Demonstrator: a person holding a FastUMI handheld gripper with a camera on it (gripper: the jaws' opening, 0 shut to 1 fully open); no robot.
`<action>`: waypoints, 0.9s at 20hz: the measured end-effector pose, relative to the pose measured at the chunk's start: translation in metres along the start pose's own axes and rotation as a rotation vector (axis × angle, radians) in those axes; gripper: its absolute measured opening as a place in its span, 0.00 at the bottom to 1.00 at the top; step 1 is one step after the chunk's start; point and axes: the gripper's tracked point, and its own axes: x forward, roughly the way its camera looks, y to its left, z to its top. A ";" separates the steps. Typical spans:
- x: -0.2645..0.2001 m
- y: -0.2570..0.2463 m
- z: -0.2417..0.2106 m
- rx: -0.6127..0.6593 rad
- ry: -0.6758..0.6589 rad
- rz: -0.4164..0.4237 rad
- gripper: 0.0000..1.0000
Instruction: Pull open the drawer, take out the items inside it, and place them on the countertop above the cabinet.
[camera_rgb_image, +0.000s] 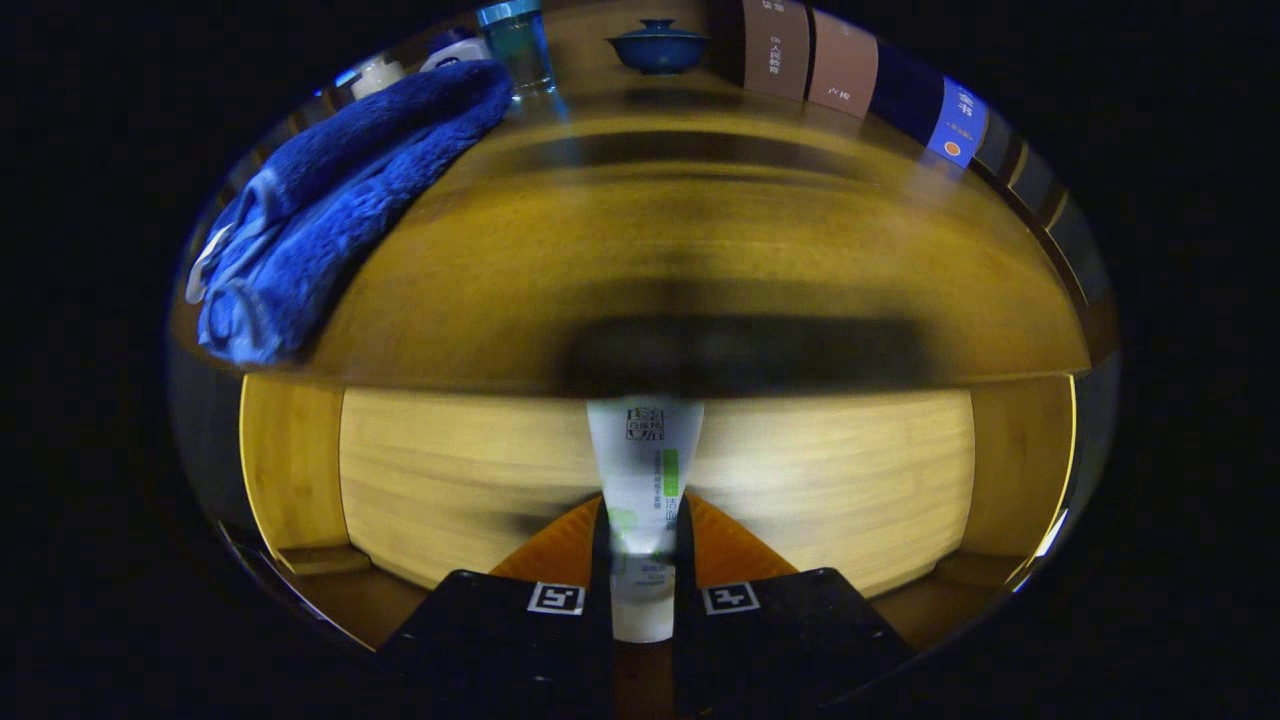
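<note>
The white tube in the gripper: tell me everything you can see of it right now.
The white tube is a soft, plastic-looking squeeze tube with green print. It points straight ahead along the fingers, its flat crimped end leading. The gripper is shut on it, both fingers pressing its sides. It hangs above the open wooden drawer, just below the countertop edge.

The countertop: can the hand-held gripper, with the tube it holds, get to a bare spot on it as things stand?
Probably yes. The hand-held gripper is shut on the tube, and the countertop just beyond looks bare in the middle. The blue towel lies off to one side, the lidded bowl and books at the back.
</note>
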 end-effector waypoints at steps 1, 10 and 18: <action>-0.008 0.002 0.000 0.000 -0.016 0.017 0.28; -0.100 0.013 0.009 -0.002 -0.180 0.100 0.28; -0.146 0.000 0.076 0.032 -0.262 0.116 0.28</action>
